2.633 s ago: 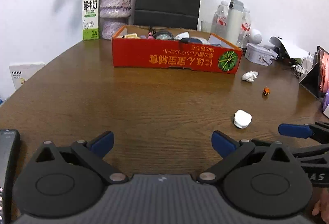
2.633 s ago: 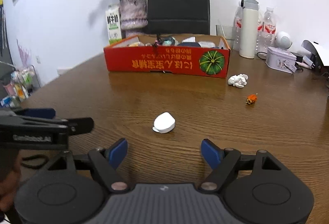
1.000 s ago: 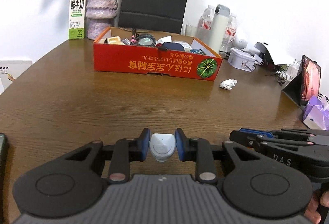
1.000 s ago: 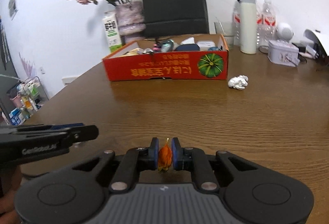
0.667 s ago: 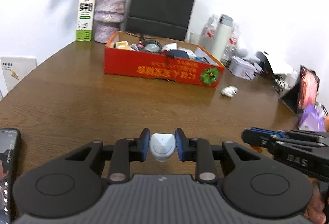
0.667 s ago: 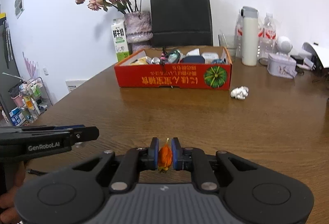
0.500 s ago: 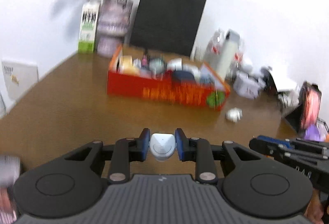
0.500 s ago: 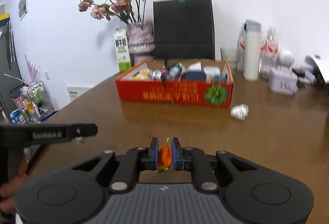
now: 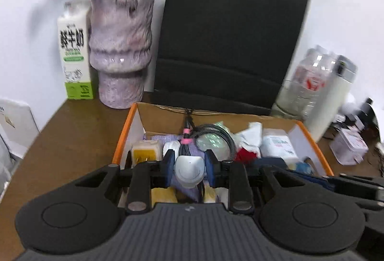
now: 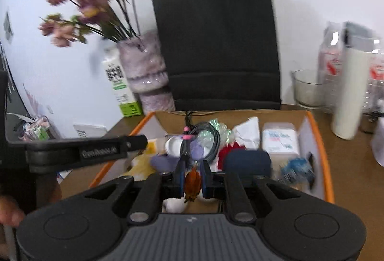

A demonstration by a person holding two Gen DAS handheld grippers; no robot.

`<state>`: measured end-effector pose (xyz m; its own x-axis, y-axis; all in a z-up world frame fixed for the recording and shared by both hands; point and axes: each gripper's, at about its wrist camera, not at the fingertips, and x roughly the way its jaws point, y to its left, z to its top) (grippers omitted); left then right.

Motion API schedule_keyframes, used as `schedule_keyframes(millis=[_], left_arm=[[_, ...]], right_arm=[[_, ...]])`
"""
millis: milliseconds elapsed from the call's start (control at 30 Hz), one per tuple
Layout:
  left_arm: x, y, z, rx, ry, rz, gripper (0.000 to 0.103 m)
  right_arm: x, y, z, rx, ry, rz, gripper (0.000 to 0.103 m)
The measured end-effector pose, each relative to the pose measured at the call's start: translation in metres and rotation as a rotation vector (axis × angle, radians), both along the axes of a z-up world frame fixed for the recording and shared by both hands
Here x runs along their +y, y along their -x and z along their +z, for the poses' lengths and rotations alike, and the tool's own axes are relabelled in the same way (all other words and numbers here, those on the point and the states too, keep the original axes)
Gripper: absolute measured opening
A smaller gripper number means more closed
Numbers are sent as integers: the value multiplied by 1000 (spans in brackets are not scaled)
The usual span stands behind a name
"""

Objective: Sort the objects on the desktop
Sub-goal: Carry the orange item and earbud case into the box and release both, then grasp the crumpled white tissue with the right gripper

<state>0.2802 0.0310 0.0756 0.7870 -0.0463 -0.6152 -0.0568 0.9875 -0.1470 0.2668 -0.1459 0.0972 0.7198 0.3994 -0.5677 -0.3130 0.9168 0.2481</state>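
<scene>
While both grippers hang over the orange-rimmed cardboard box of clutter, the left gripper clamps a white earbud case — the right gripper pinches a small orange trinket.

- Small white case: smooth, glossy plastic.
- Orange-rimmed box: matt cardboard.
- Brown table: wood grain, slight sheen.
- Black bag: matt paper.
- Mottled purple vase: glossy glaze.
</scene>
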Motion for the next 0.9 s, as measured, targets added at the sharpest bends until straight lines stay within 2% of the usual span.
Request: schedule_keyframes(millis=[33,67,100,133,200,267,333,433,500,567,667,767,833,900], left_arm=[[2,-8,-4,7,11,0,30],[3,-13,-8,18,10,-5,41],[3,-15,-9,23,-8,3,45],[4,-13,-10,13,-25,25,48],[8,1,-10,-8,-14,34,73],[10,29,-10,-40,-6,65,78],[4,67,-10,-66,4,106,81],[-6,125,-10,-90,83,121,90],[-10,164,-12,-115,154,112,99],[-19,202,-17,-130,177,81,100],[-35,240,-28,-135,101,25,101],[-41,266,-43,-133,11,20,101],[-40,276,-53,-90,-11,23,101],[-37,288,-60,-53,6,23,101]], right_arm=[[5,-12,-4,8,-1,-5,12],[10,-27,-9,12,11,-5,15],[14,-37,-13,12,18,-12,17],[17,-49,-18,12,16,-21,23],[17,-65,-23,24,-5,-59,32],[12,-64,-21,16,-25,-76,44],[3,-49,-18,-1,-37,-84,49],[-10,-6,-12,-52,-5,-90,53],[-17,31,-12,-72,52,-85,56],[-27,65,-15,-78,83,-107,62],[-41,119,-25,-60,99,-119,66],[-49,169,-44,-17,108,-128,66],[-50,203,-57,0,114,-126,66],[-48,233,-68,-1,131,-120,66]])
